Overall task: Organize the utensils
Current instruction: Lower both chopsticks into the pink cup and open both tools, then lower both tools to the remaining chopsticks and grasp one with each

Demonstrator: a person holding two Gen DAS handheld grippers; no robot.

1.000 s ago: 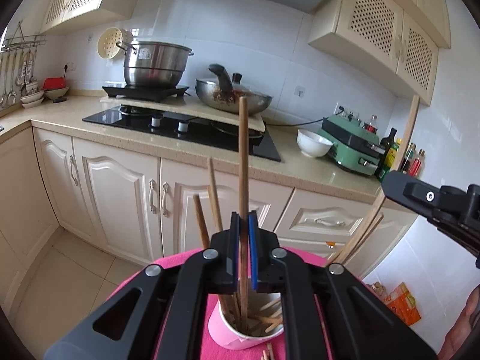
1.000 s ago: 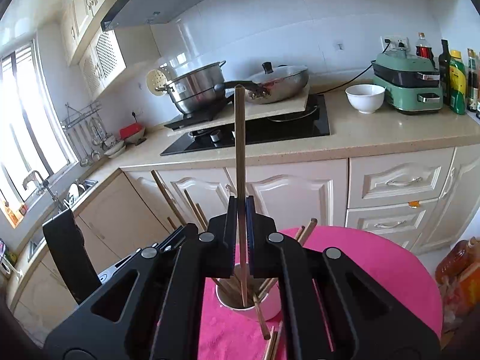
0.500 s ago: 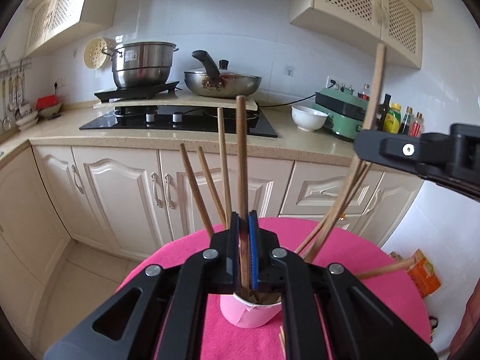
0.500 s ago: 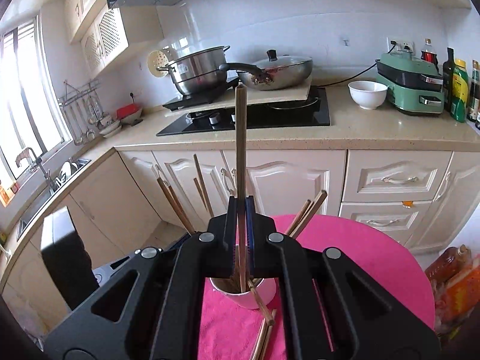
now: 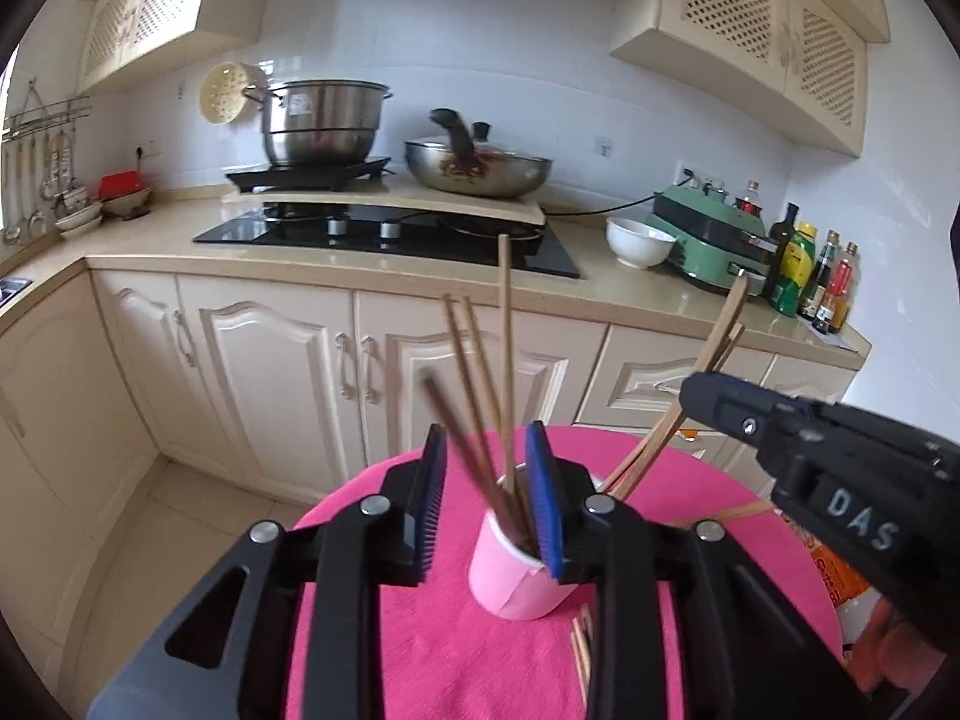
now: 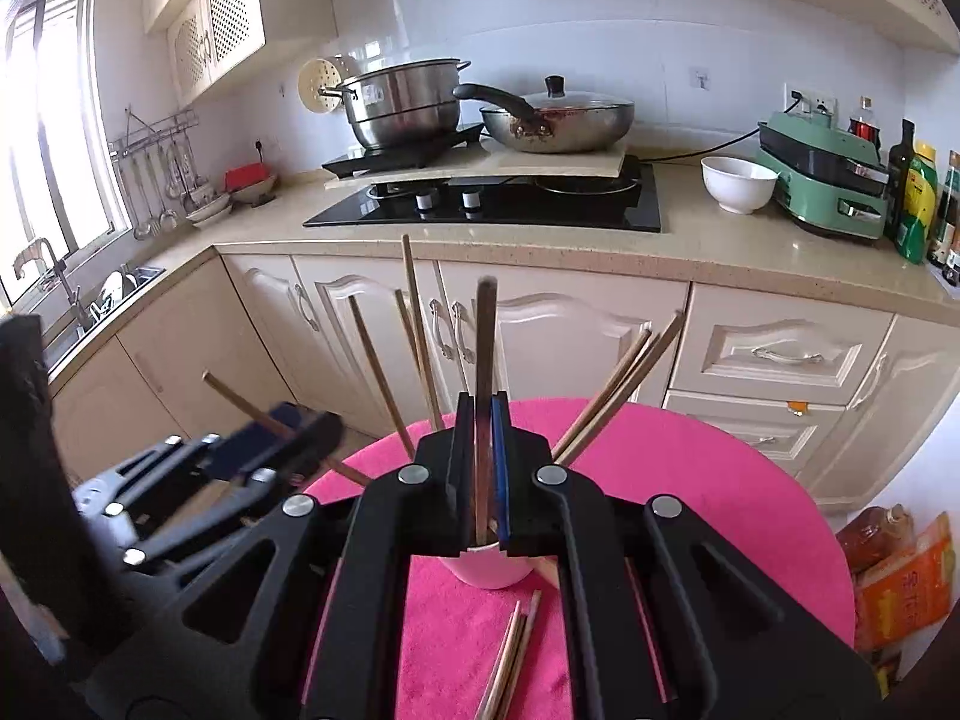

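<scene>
The left gripper (image 5: 486,498) has just been opening, its jaws now apart with its chopstick (image 5: 506,360) freed into the pink cup (image 5: 510,576); one more utensil looks stowed. Over that cup, the right gripper (image 6: 483,462) is clamped on a dark chopstick (image 6: 485,348); loose chopsticks (image 6: 510,654) lie before the cup on the pink cloth (image 6: 690,510).

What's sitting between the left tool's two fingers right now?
In the left wrist view, chopsticks standing in the pink cup rise between the left tool's parted fingers, untouched.

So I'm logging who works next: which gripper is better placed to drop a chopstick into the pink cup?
The right gripper: it is shut on a chopstick standing directly over the pink cup. The left gripper has just been opening and grips nothing.
</scene>
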